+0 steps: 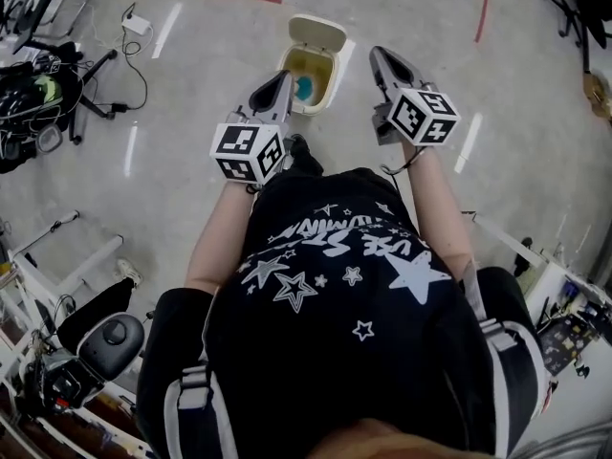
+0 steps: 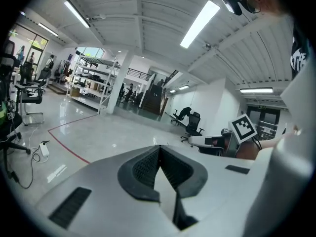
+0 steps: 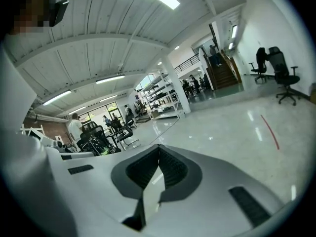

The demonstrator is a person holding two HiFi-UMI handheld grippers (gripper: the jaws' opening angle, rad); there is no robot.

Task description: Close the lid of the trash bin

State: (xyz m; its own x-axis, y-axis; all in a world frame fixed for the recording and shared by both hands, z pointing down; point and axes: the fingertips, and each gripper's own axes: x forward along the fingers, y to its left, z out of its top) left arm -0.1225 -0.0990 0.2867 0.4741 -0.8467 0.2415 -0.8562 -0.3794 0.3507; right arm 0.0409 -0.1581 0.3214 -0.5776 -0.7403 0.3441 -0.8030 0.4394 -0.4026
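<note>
Left gripper point(image 1: 283, 77) and right gripper point(image 1: 377, 54) both have their jaws pressed together on nothing. They flank the trash bin point(image 1: 320, 100), which stands on the open floor point(image 1: 210, 55) with its lid point(image 1: 318, 32) tipped back. The step looks like the approach – next, one gripper must reach behind the lid and push it down.
</note>
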